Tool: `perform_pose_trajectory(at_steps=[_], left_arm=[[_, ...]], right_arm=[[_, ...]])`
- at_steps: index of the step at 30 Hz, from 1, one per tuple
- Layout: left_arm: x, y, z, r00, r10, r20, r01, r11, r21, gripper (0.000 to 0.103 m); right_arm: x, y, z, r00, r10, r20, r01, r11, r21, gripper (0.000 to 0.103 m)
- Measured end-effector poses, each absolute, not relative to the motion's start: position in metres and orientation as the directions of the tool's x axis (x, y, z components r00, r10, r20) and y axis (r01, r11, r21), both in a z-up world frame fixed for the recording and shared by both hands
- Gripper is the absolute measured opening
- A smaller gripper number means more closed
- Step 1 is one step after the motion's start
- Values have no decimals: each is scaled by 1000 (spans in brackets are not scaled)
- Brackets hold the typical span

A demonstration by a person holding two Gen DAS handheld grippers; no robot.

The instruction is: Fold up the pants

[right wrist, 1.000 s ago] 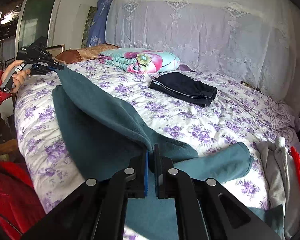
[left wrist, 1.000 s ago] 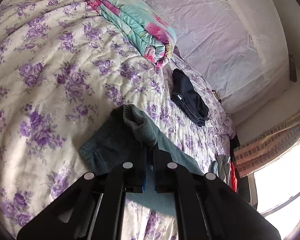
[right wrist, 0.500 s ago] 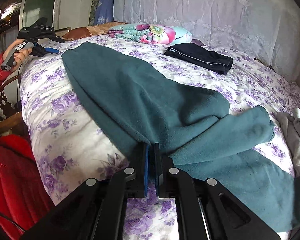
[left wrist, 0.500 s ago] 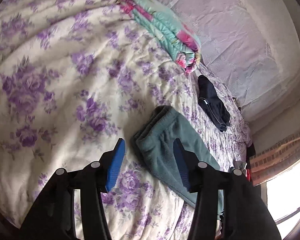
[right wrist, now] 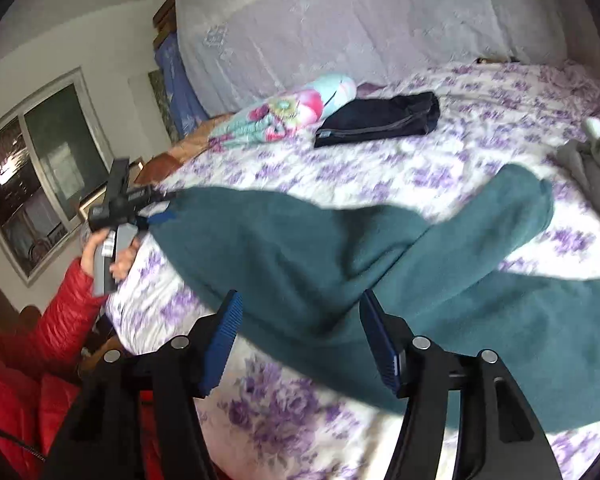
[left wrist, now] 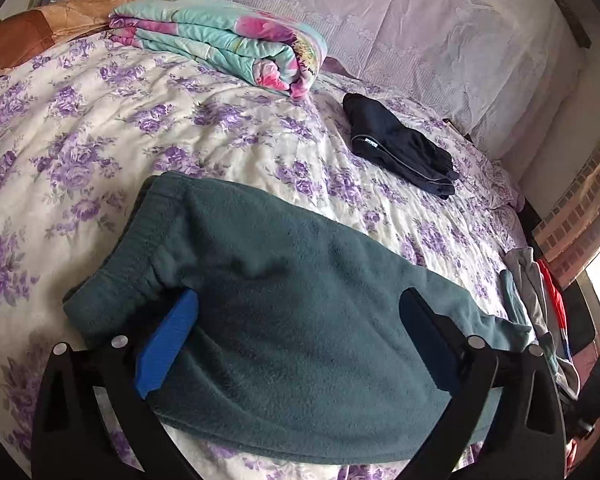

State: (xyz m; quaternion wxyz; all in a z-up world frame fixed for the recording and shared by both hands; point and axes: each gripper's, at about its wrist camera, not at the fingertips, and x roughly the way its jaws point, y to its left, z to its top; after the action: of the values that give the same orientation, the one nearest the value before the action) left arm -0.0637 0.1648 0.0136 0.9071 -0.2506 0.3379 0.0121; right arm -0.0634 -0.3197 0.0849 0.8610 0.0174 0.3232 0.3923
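Observation:
The teal fleece pants [left wrist: 300,300] lie on the floral bedspread [left wrist: 100,120], the waistband [left wrist: 140,240] at the left in the left wrist view. My left gripper [left wrist: 300,320] is open and empty, its fingers wide apart just above the pants near the waistband. In the right wrist view the pants [right wrist: 340,248] lie with one leg folded across the other. My right gripper [right wrist: 300,320] is open and empty over their near edge. The left gripper [right wrist: 120,204] shows at the far waistband end, held by a hand in a red sleeve.
A folded dark garment [left wrist: 400,148] and a folded turquoise flowered quilt [left wrist: 228,44] lie further up the bed. A grey and red clothes pile [left wrist: 540,292] sits at the bed's right edge. A lace cover hangs at the headboard [right wrist: 360,20]. A window [right wrist: 32,172] is at the left.
Both grippers have let go of the pants and opened wide. The pants now lie flat on the bed. The left gripper has swung over the waistband; the right has tilted, its view blurred.

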Motion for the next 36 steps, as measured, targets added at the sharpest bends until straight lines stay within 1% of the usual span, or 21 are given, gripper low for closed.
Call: perform_pose_trajectory(at_steps=[1,2,4,7,10,12,13,15,18,19,20,23,26,30,32,34,36], left_arm=[[-65,168,13,775,-158,-612,-185,869,-459,98],[-66,171,13,782,-171,-599,-178,860,-478,98],[-69,178,11,797,-200,-570,-169,832,-528,98],[-74,185,8,816,-233,-529,-151,798,-584,98],[-73,186,8,820,-248,-516,-137,790,-598,98],[-74,186,7,823,-252,-509,-132,787,-603,98],[-74,186,7,824,-254,-506,-130,784,-607,98],[-75,187,7,827,-258,-500,-127,780,-613,98],[-76,188,6,829,-261,-495,-125,776,-618,98],[-76,188,6,829,-261,-495,-125,776,-618,98],[-76,189,6,830,-262,-492,-124,774,-621,98],[-77,189,6,834,-264,-485,-123,767,-630,98],[-77,190,6,834,-263,-485,-124,767,-629,98],[-78,191,6,836,-268,-478,-119,763,-636,98],[-79,192,5,840,-273,-469,-115,755,-645,98],[-80,193,5,843,-279,-460,-110,747,-655,98],[-80,194,5,844,-281,-458,-108,745,-658,98]], right_arm=[[-55,-321,95,527,656,-541,-632,728,266,68],[-44,-321,104,581,598,-552,-577,781,238,77],[-11,-314,112,659,435,-614,-445,883,148,81],[47,-299,104,643,317,-697,-374,925,75,82],[96,-284,74,567,196,-800,-307,952,15,82],[114,-282,50,527,129,-840,-288,957,-34,80],[116,-285,41,525,105,-845,-276,960,-52,80],[112,-298,40,555,87,-827,-264,961,-76,79],[91,-339,53,635,-96,-767,-142,961,-238,80],[86,-359,58,649,-143,-748,-104,956,-274,80],[75,-380,62,653,-173,-738,-62,958,-279,80],[36,-440,79,666,-172,-726,37,979,-199,80],[10,-464,91,698,-160,-698,81,986,-145,82],[12,-450,99,730,-20,-683,-5,999,-35,81],[21,-441,95,715,67,-696,-56,998,38,81],[24,-447,88,691,162,-704,-54,983,173,81],[18,-459,83,688,263,-676,-42,945,326,81]])
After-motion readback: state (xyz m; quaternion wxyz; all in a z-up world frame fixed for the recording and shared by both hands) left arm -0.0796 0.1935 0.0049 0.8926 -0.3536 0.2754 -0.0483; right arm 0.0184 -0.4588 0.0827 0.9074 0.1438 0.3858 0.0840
